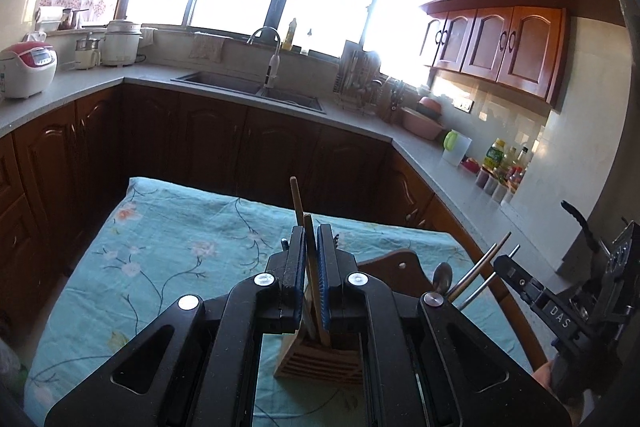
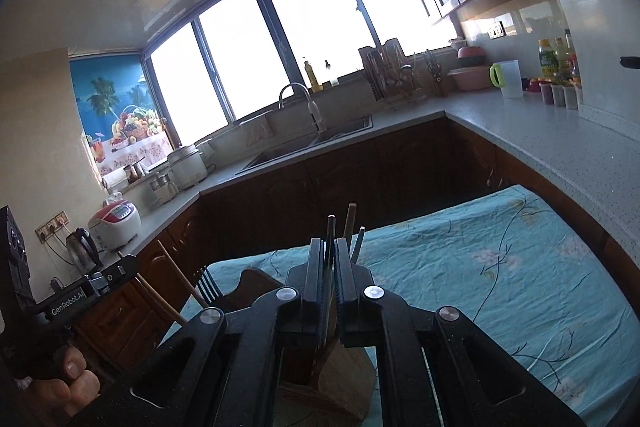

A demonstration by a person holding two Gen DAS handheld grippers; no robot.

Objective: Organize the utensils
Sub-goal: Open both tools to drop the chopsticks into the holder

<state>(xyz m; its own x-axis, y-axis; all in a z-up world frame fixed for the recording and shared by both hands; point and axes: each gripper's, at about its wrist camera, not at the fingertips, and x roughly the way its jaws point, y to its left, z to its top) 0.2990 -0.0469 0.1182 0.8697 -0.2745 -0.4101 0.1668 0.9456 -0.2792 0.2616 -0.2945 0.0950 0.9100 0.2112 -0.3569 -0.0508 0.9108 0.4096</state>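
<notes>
My left gripper [image 1: 311,231] is shut on a wooden chopstick [image 1: 310,247] that stands down into a slatted wooden utensil holder [image 1: 320,359] on the teal floral tablecloth [image 1: 168,251]. A second wooden chopstick [image 1: 297,201] rises behind the fingers. My right gripper [image 2: 329,243] is shut on a dark metal chopstick [image 2: 330,227] above the same holder [image 2: 344,387]. Beside it stand a wooden stick [image 2: 351,217] and a grey metal stick [image 2: 359,241]. The right gripper's body shows at the right of the left wrist view [image 1: 560,307], near two metal chopsticks [image 1: 480,271] and a spoon [image 1: 443,273].
A brown wooden board [image 1: 404,267] lies on the table behind the holder. A fork [image 2: 208,285] and wooden chopsticks [image 2: 176,283] show left of my right gripper. A grey L-shaped counter [image 1: 248,99] with sink [image 1: 256,89], dish rack [image 1: 360,79], rice cooker [image 1: 26,69] and bottles [image 1: 500,159] rings the table.
</notes>
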